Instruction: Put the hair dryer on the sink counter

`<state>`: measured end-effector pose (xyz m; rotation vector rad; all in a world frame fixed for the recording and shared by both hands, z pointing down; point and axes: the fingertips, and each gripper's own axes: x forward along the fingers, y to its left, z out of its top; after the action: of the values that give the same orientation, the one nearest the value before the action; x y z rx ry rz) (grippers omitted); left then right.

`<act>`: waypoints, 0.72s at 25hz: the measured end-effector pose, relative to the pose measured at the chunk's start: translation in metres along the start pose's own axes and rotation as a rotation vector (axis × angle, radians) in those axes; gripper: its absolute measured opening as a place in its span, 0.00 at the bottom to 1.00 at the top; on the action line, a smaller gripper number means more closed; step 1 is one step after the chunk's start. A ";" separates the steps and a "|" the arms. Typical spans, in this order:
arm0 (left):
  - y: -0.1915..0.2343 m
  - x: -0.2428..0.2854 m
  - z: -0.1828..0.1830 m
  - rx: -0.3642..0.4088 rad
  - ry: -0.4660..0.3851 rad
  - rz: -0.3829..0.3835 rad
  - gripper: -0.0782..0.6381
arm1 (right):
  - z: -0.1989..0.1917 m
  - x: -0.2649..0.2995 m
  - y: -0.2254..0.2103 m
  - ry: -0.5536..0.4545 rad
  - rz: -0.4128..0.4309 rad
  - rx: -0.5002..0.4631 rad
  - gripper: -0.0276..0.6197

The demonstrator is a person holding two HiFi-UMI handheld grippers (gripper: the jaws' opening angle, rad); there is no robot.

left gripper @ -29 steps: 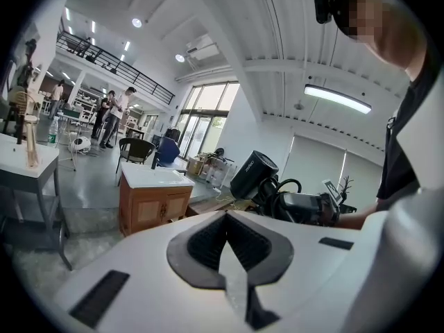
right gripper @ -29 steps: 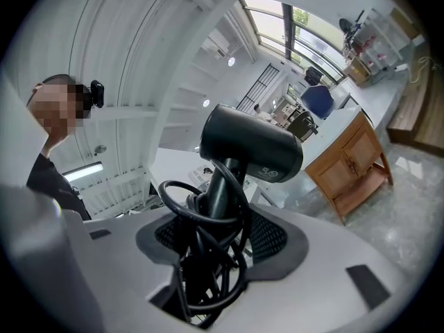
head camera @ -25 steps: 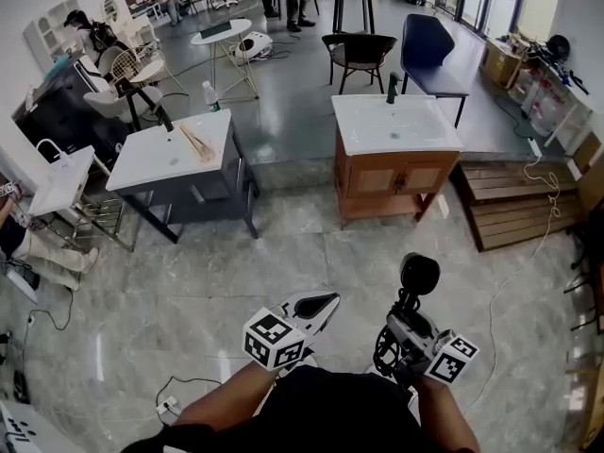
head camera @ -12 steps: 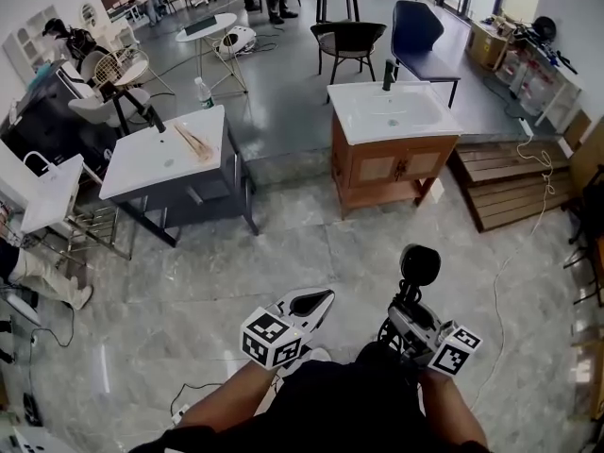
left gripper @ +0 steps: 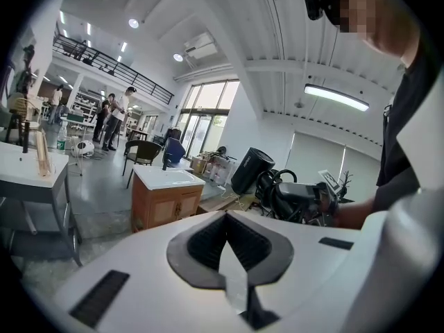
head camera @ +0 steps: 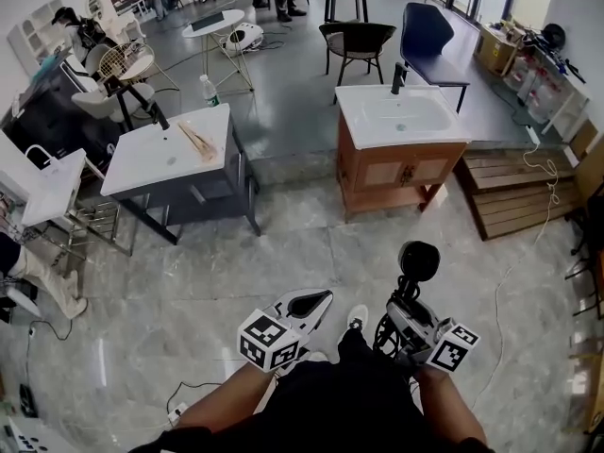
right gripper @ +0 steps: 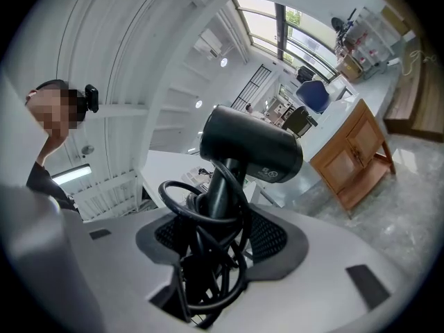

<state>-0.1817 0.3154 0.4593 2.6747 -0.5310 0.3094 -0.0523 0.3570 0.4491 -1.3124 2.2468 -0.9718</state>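
In the head view a black hair dryer (head camera: 418, 260) stands upright in my right gripper (head camera: 404, 311), low and right of centre. In the right gripper view the jaws are shut on the hair dryer (right gripper: 250, 151) at its handle, with its coiled cord (right gripper: 208, 255) bunched between them. My left gripper (head camera: 311, 305) is beside it, shut and holding nothing; its pads (left gripper: 229, 245) meet. The wooden sink counter (head camera: 401, 121) with a white basin and black tap stands across the marble floor, well ahead of both grippers. It also shows in the left gripper view (left gripper: 166, 180) and the right gripper view (right gripper: 350, 155).
A grey sink counter (head camera: 170, 149) with wooden sticks on it stands to the left. A wooden pallet (head camera: 514, 196) lies right of the wooden counter. Chairs (head camera: 357, 41), a round table and standing people fill the back. A cable (head camera: 514, 253) trails over the floor at right.
The view has shifted a little as the person walks; a shoe now shows between the grippers. Both grippers keep the same pose and the right keeps its hold.
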 end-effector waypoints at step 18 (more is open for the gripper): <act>0.079 0.140 0.087 0.047 0.011 0.050 0.11 | 0.122 0.077 -0.117 -0.020 0.021 0.013 0.37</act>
<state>-0.0759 0.1671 0.4481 2.7069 -0.5954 0.3551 0.0553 0.2050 0.4501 -1.2847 2.2309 -0.9601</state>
